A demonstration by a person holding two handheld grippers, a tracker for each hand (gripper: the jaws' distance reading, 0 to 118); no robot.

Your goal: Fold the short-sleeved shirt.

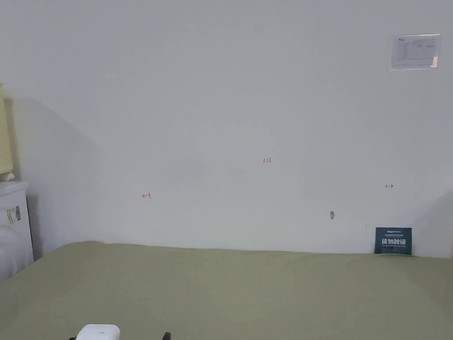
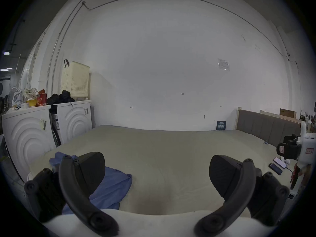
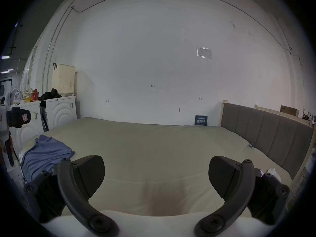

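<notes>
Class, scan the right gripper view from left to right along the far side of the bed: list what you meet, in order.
Left gripper → washing machine → laundry basket → blue sign → headboard.

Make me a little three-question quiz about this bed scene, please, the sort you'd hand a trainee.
1. True or false: the blue shirt already lies neatly folded in the middle of the bed.
2. Multiple choice: the left gripper is A) open with nothing in it, B) shut on the shirt, C) shut on a phone.
3. Fill in: on the white cabinet beside the bed stands a cream laundry ____.

Key: 1 false, it lies crumpled near the bed's left corner; 2 A; 3 basket.
</notes>
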